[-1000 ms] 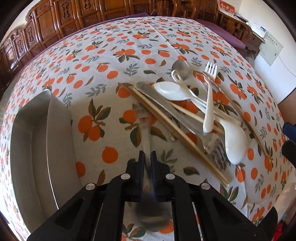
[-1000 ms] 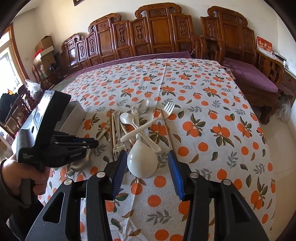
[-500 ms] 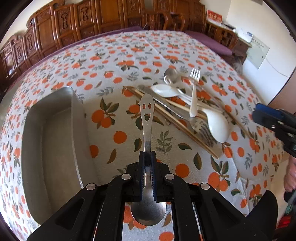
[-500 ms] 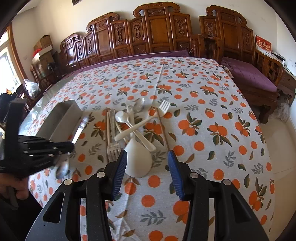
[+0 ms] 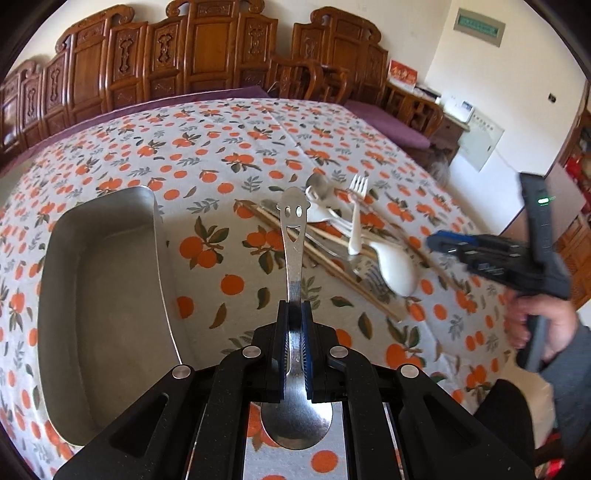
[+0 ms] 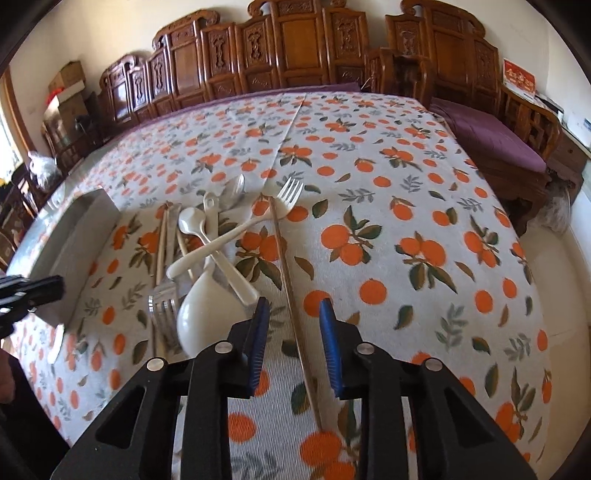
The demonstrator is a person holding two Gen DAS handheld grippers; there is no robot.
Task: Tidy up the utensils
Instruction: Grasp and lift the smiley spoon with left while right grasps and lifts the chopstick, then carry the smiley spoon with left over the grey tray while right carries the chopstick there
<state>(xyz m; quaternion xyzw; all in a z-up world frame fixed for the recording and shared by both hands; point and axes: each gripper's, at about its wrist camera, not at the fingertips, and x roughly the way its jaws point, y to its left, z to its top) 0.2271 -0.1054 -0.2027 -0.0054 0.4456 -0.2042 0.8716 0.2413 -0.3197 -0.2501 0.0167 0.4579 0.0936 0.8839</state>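
Lifted off the cloth, smiley-handled spoon [image 5: 293, 236] now rides clamped in left gripper [image 5: 294, 332].
Right gripper [image 6: 293, 325], jaws narrowing, straddles a chopstick [image 6: 291, 295]; steel tray [image 5: 92, 280] at nine o'clock.

No legible text: red card [image 6: 519, 76] and wall panel [image 5: 479, 23] markings too small to read

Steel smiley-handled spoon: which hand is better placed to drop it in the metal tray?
Left. The left claw is shut on the steel smiley-handled spoon, with the metal tray just beside it. The right claw is closing around a single wooden chopstick.
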